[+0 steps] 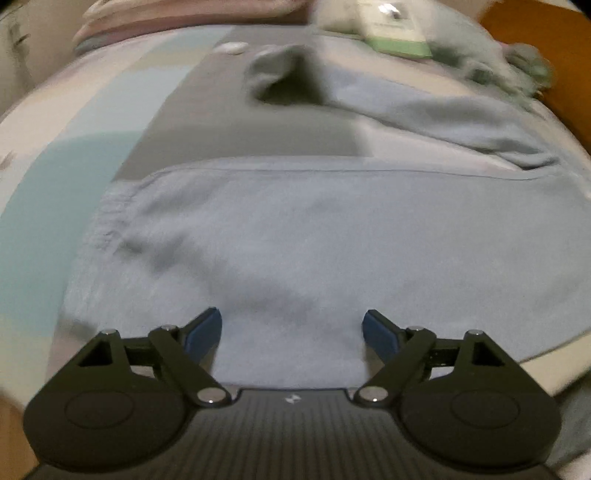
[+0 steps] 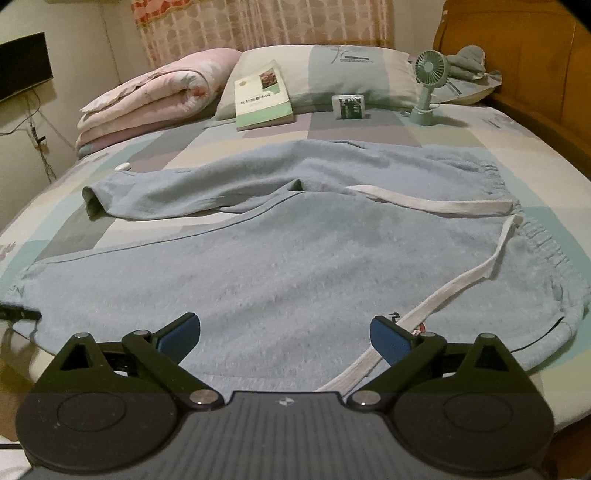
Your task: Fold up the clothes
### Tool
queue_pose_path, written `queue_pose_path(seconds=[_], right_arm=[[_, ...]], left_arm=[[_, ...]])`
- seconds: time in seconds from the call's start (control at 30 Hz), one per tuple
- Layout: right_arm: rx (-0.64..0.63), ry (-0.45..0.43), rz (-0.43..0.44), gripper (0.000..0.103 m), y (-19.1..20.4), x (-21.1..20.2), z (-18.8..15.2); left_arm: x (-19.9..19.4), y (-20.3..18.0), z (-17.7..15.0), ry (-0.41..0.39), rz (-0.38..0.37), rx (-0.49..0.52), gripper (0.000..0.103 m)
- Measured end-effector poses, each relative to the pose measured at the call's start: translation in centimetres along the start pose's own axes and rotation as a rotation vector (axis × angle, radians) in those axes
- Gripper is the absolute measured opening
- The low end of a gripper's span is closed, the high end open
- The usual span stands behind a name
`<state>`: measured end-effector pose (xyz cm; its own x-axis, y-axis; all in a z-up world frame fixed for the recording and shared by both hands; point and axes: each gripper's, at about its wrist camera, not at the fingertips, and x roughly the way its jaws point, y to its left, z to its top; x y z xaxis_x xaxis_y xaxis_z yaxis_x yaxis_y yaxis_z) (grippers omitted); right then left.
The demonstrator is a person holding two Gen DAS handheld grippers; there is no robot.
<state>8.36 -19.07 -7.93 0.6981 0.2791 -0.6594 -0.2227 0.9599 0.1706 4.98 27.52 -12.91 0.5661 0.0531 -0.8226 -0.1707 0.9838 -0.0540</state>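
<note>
Right wrist view: one pair of light-blue trousers lies spread flat on the bed, filling the space ahead of the jaws and reaching under them. The right gripper stands wide apart over the cloth, nothing pinched. Waistband off to the right of the jaws, two leg ends off to the left; the farther leg lies angled away from the nearer one. A white drawstring runs in two strands — one passes just beside the right-hand blue pad.

Beyond the jaws, at the head of the bed, this view alone shows clearly: one folded pink quilt, one pillow, one book, one small dark packet, one green handheld fan standing upright, one orange wooden headboard.

Left wrist view (motion-blurred): the left gripper is also spread wide, with bare blue cloth between the pads and nothing gripped. It sits closer to the fabric — only one trouser leg fills the frame, its cuffed end to the left of the jaws. The second leg's open end lies ahead. The book and quilt show only as smears at the top edge; fan, packet and drawstring are not seen here.

Count: two grippers, one garment, two drawstring strands.
</note>
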Motion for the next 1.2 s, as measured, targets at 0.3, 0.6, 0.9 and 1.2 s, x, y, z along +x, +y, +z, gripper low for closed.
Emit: queue_pose_path(seconds=[0.3,0.6,0.9,1.2], right_arm=[[0.024,0.001,-0.012,0.102,-0.5,-0.1,-0.4],[0.015,0.013,-0.042,0.103,-0.8,0.0,-0.7],[0.073,0.039,-0.083,0.103,-3.0,0.5,-1.5],[0.118,0.061,-0.085,0.103,-4.2,1.4,-2.1]], left_arm=[[-2.5,-3.5,1.7,-0.033,0.123,0.116,0.084],[1.2,-20.4,4.7,-0.104,-0.187,0.499,0.085],[6.4,-25.2,6.6,-0.068,-0.236,0.487,0.091],[5.1,-24.4,8.5,-0.089,-0.212,0.384,0.090]])
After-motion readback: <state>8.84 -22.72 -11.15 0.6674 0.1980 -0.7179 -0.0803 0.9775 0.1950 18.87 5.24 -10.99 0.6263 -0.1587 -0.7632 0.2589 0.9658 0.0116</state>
